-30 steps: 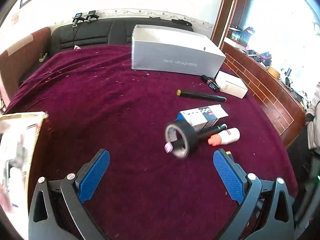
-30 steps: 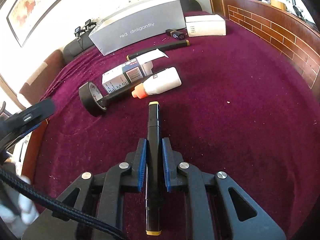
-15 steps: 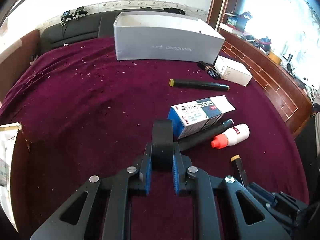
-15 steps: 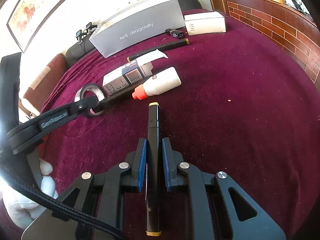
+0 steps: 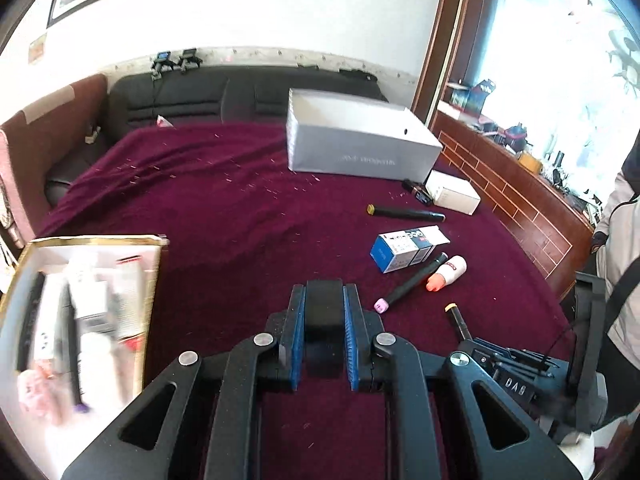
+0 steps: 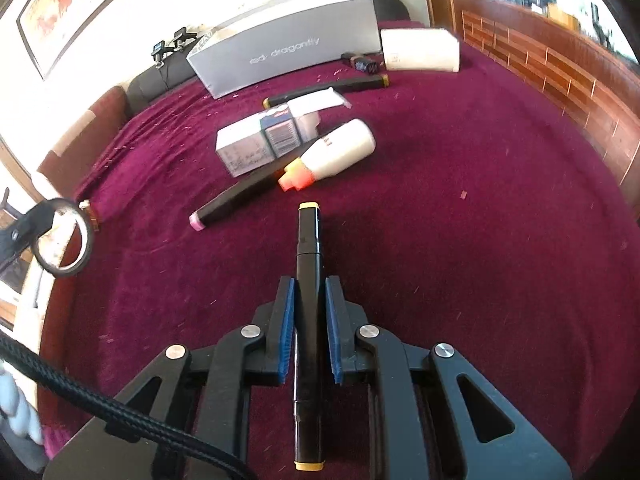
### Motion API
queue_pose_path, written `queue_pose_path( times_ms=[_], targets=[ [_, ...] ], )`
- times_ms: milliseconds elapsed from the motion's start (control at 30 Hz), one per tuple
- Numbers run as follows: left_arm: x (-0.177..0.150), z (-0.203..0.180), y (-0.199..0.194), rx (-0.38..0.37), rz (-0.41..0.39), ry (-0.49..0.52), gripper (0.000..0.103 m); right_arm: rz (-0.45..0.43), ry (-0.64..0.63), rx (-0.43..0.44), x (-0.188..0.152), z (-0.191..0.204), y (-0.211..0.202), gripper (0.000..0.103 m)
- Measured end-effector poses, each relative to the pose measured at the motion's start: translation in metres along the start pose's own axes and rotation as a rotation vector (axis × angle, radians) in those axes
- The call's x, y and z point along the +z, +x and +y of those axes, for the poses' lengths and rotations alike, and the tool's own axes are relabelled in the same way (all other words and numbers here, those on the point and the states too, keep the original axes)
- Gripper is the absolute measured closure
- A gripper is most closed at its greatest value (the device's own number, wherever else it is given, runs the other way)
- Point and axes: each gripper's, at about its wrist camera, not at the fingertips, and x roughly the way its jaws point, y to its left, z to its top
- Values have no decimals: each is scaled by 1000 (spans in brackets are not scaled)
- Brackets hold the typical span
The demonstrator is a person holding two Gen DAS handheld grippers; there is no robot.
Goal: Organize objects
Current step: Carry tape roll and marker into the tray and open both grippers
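My left gripper is shut on a black roll of tape, lifted off the maroon cloth; the right wrist view shows the tape roll hanging at the far left. My right gripper is shut on a black marker with yellow ends, also seen as the marker tip in the left wrist view. On the cloth lie a black pen with a pink end, a white bottle with an orange cap, a blue-and-white carton and another black marker.
An open gold-edged box with several items stands at the left edge. A long grey shoebox, a white box and a small black item sit at the back. A brick-patterned ledge runs along the right, where a person's sleeve shows.
My left gripper closed on the tape roll, then lifted it up and to the left, away from the pen and carton. The right gripper kept still with its marker.
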Motion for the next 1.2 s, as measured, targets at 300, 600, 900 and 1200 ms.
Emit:
queue_pose_path(
  times_ms=[300, 600, 900, 1200],
  targets=[
    [-21, 51, -46, 33, -38, -67, 89, 36, 51, 222, -16, 30, -21, 90],
    [-46, 106, -77, 138, -68, -116, 89, 52, -63, 356, -22, 111, -34, 90],
    [-63, 133, -90, 214, -68, -121, 89, 76, -168, 401, -24, 177, -31, 90],
    [-72, 156, -90, 246, -46, -146, 89, 123, -242, 432, -30, 226, -17, 90]
  ],
)
